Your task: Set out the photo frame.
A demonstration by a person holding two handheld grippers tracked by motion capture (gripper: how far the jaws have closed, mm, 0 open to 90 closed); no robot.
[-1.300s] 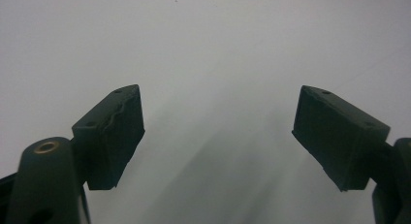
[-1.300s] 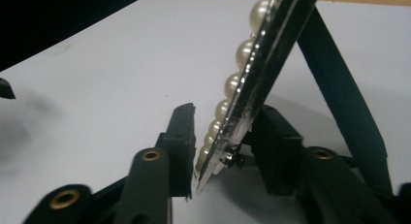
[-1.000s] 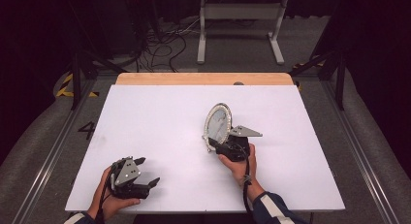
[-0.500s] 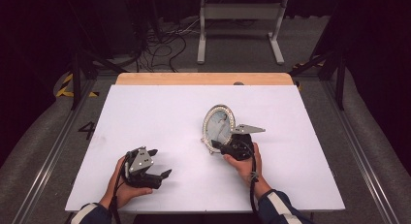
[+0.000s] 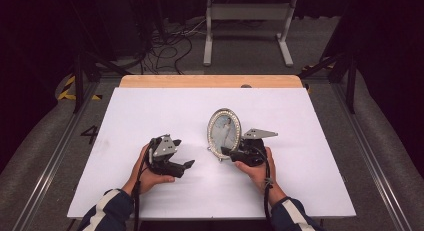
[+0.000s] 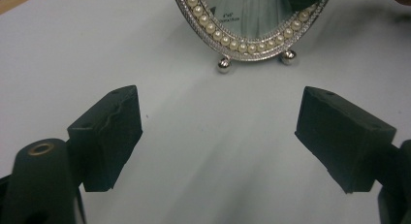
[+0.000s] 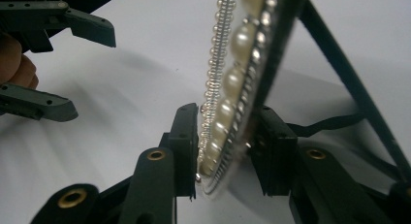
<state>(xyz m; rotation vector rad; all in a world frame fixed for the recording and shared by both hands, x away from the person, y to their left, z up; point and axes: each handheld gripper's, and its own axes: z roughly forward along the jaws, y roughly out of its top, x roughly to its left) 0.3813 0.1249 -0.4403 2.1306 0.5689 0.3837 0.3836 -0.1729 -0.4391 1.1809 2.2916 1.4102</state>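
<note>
An oval picture frame (image 5: 224, 131) with a pearl rim stands near the middle of the white table (image 5: 150, 106) on small ball feet. My right gripper (image 5: 223, 151) reaches in from the right at its lower edge. In the right gripper view the rim (image 7: 242, 64) sits between the pads (image 7: 186, 136); the jaws have just been opening, but both pads still look to touch it. My left gripper (image 5: 184, 152) stands open to the left of the frame, nothing between its pads (image 6: 109, 132). Its camera shows the frame's bottom (image 6: 247, 20) just ahead.
The frame's black easel leg (image 7: 349, 78) props it from behind. A wooden strip (image 5: 210, 81) runs along the table's far edge. Beyond it, cables and a white metal stand (image 5: 247, 11) lie on the floor. Rails run along both sides of the table.
My left gripper has moved to the right and a little forward, closer to the frame. The frame has come more upright in front of my right gripper, which stayed in place.
</note>
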